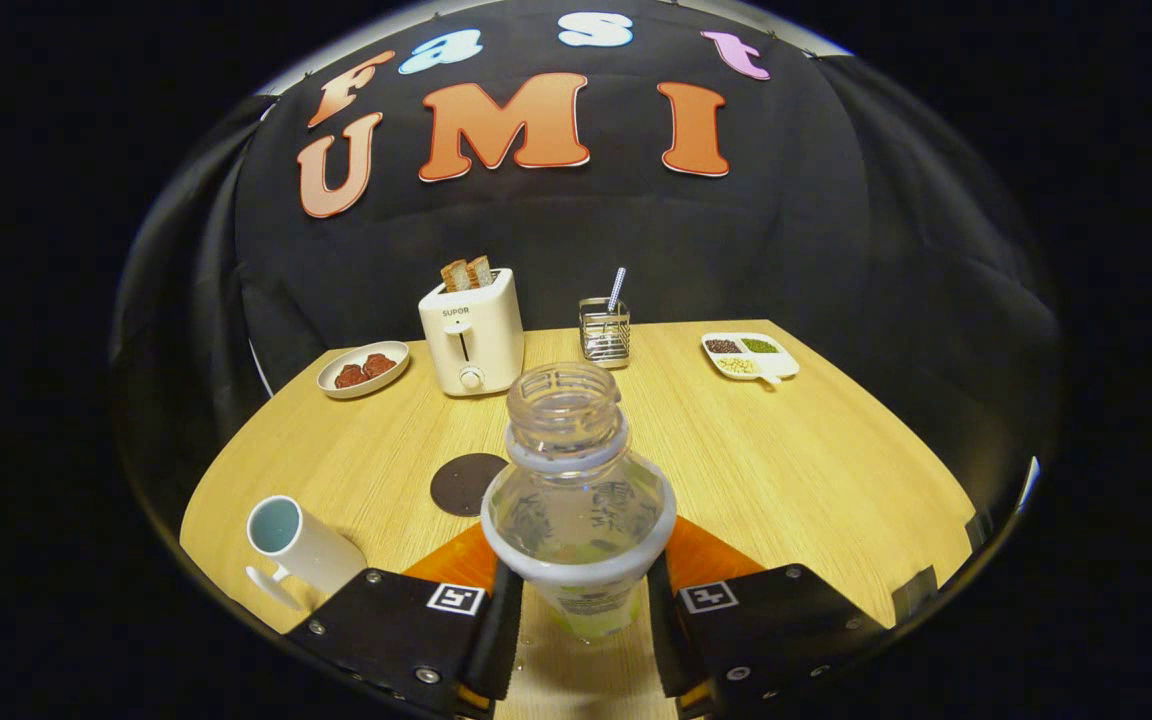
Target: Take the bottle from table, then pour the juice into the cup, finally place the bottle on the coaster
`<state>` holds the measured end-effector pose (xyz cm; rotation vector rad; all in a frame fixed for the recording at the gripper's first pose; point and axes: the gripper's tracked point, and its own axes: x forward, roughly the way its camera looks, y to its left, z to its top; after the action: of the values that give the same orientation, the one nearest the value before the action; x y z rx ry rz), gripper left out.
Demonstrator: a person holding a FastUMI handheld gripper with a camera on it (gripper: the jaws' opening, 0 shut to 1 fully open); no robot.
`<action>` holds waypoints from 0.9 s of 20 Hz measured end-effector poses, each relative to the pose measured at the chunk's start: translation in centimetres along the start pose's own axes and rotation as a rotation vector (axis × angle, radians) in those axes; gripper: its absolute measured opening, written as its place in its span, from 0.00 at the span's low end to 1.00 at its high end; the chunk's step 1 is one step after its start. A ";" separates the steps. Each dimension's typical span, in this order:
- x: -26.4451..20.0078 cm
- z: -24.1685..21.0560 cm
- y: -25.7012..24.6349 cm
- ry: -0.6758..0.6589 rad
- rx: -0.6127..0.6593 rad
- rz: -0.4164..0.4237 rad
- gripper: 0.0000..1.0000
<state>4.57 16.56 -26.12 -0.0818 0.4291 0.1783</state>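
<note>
The jaws (pixel 576 620) are nearest, level and pointing forward over the worktop (pixel 786 470), and they are closed on the bottle (pixel 576 510), one finger pressing on each side of its lower body. The bottle stands upright between the fingers. It has no cap, its mouth is open, and its clear body looks almost empty, with only a little greenish liquid low down. It carries a label, but the print is too small to read.

Left of the fingers a white cup (pixel 298 548) with a pale blue inside is on the worktop; I cannot tell what is in it. Just behind the bottle, a little to the left, lies the dark round coaster (pixel 464 484), flat and bare.

Far behind stands a white toaster (pixel 471 332) with "SUPOR" written on the front and two slices of bread in the slots. Left of it is a plate (pixel 364 369) with reddish-brown pieces. To the right of it a wire holder (pixel 604 330) keeps one striped straw, and further right a divided tray (pixel 750 355) holds dark, green and pale grains in separate compartments.
</note>
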 end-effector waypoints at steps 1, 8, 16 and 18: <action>-0.5 0.7 0.2 -0.006 -0.012 -0.008 0.56; -3.1 4.3 3.7 -0.045 -0.127 -0.039 0.56; -4.3 3.8 7.8 -0.026 -0.460 -0.152 0.56; -4.3 3.8 8.7 -0.029 -0.588 -0.188 0.56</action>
<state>0.62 24.90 -21.28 -0.6943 0.3268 0.1160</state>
